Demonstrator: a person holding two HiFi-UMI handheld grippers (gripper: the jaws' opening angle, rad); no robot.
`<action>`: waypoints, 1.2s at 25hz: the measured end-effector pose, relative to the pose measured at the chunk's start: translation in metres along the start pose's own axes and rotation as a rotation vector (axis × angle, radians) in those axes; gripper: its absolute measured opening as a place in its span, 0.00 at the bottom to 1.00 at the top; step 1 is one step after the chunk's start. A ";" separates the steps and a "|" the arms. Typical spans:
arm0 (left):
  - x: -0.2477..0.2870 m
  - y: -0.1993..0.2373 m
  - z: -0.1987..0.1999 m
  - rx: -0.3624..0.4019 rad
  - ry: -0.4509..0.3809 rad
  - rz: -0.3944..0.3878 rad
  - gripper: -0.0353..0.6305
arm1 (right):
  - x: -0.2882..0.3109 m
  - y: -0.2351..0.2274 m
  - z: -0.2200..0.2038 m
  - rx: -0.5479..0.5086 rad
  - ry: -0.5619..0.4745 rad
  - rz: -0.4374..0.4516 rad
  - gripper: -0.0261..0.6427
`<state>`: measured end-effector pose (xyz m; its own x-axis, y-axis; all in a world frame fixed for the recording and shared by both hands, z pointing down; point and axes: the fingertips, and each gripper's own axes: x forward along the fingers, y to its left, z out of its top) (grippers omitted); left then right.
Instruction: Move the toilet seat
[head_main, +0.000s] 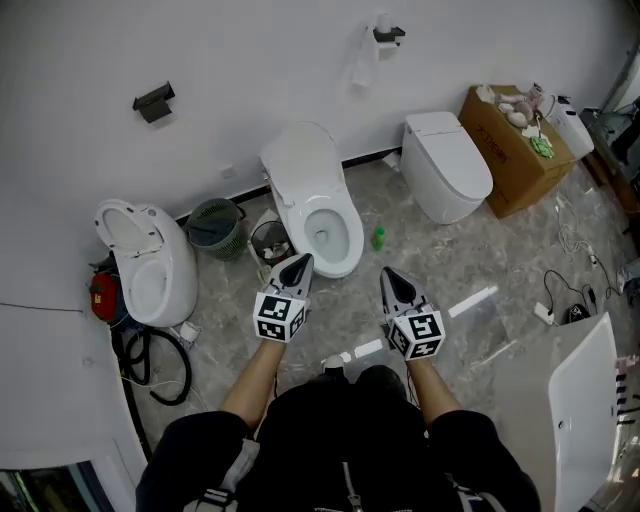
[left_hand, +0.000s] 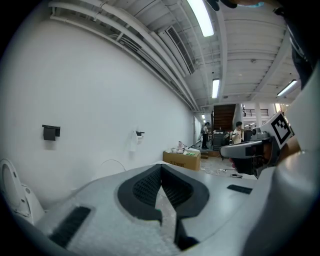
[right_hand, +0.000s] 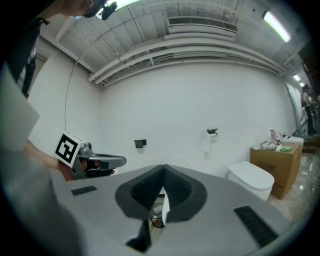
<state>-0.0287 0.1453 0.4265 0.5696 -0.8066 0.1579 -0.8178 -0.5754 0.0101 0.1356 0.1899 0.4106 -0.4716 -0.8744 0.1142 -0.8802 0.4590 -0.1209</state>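
Marble flooring (head_main: 470, 250) is surrounding the centre-frame toilet seat (head_main: 350, 238) while you are starting out, left gripper (head_main: 298, 262) and right gripper (head_main: 388, 273) closed and empty, needing to reach forward.

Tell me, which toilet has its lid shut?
The right toilet, beside the cardboard box. Its lid is down; the middle toilet and left toilet show open bowls.

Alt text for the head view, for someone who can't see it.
Seen from above, a person holds the left gripper and right gripper, both shut and empty, toward the open middle toilet. A second open toilet stands to its left, a closed toilet to its right.
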 end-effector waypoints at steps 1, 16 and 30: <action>0.004 0.005 0.000 -0.002 0.000 0.002 0.06 | 0.008 -0.001 0.000 0.003 0.001 0.003 0.04; 0.089 0.085 0.001 -0.032 0.027 0.118 0.06 | 0.139 -0.054 0.007 0.027 0.034 0.121 0.04; 0.196 0.125 0.020 -0.089 0.066 0.369 0.06 | 0.268 -0.155 0.041 -0.007 0.092 0.364 0.04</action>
<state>-0.0176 -0.0874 0.4385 0.2313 -0.9452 0.2304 -0.9724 -0.2318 0.0256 0.1475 -0.1219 0.4192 -0.7565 -0.6358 0.1532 -0.6539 0.7387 -0.1636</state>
